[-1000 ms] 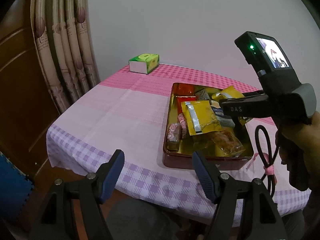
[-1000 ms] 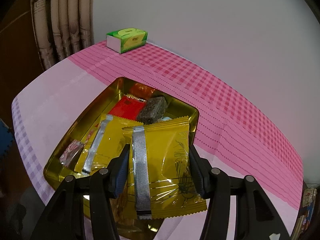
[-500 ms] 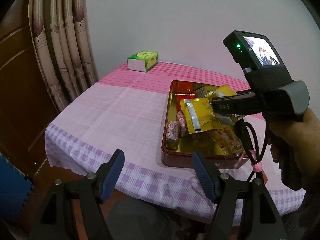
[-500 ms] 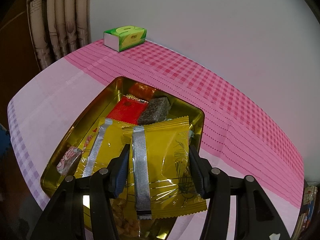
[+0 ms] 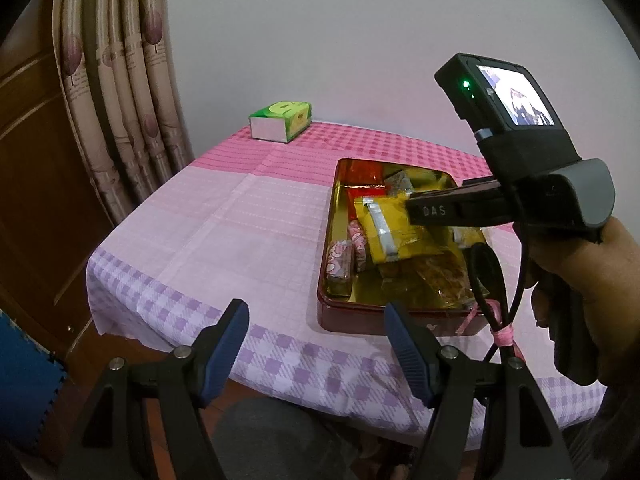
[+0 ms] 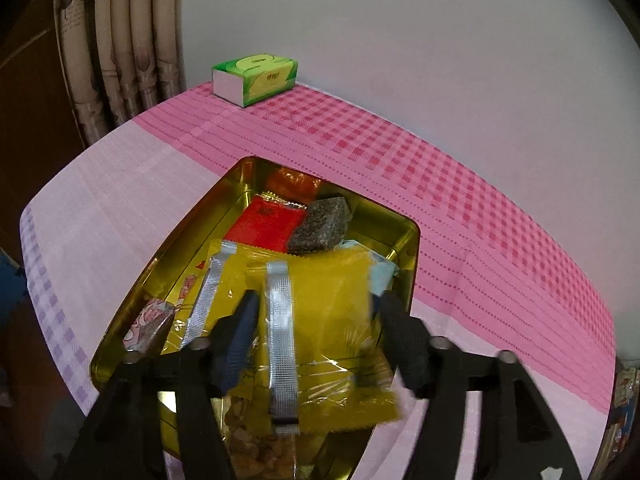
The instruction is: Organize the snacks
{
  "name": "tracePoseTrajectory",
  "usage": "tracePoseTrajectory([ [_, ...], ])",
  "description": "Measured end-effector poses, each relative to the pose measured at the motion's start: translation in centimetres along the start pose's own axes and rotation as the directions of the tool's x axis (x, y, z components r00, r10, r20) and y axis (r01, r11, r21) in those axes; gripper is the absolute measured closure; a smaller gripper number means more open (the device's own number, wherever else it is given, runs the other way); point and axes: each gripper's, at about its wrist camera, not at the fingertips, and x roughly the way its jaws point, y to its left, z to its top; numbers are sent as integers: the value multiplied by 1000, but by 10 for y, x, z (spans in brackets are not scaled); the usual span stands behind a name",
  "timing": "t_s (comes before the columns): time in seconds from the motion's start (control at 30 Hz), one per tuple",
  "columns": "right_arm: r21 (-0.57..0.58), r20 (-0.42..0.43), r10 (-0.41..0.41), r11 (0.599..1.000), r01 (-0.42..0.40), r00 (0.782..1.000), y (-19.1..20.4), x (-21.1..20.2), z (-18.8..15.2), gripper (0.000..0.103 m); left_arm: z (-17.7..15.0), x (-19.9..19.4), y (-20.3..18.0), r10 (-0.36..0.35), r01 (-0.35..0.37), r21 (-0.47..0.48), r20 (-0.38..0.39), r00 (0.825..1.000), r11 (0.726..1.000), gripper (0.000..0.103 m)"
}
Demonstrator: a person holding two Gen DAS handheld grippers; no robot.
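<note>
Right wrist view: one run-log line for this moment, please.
phase: release | right gripper: jaws just been opening, yellow packet between them, no longer clamped | packet over gold tin | left gripper: open, empty

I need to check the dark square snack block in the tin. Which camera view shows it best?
The right wrist view: the dark square block lies unobstructed beside the red packet near the far end of the gold tin. In the left wrist view I cannot pick it out; the right gripper's body covers that area.
</note>
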Motion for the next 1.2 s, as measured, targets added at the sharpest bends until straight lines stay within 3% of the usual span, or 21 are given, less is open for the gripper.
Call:
tracePoseTrajectory([
  [0.1,-13,23,-19,1000,19,1000,0,-6,-3,24,0,0,-2,-12,12,5,0,1000,1000,31],
  [0.2,-12,33,-37,999,38,999,-5,-15,-9,24,0,-3,-7,-23,23,22,13,1000,999,31],
  [0.37,7,71,-169,986,169,983,-21,-42,-30,21,0,-9,-14,-43,42,50,32,999,998,31],
  [0.47,68,76,-214,976,209,974,-36,-63,-49,18,0,-14,-17,-60,57,59,47,997,997,31],
  [0.6,134,74,-228,967,217,971,-53,-94,-79,18,-1,-16,-23,-66,62,70,53,996,996,27],
  [0.73,196,90,-226,959,205,970,-64,-132,-111,9,-5,-18,-38,-75,69,98,59,995,993,27],
  [0.93,253,125,-247,944,210,961,-78,-180,-148,6,-18,-27,-63,-176,165,131,78,981,977,27],
  [1.2,337,137,-265,919,207,954,-93,-205,-176,3,-27,-45,-81,-223,200,172,127,966,965,27],
])
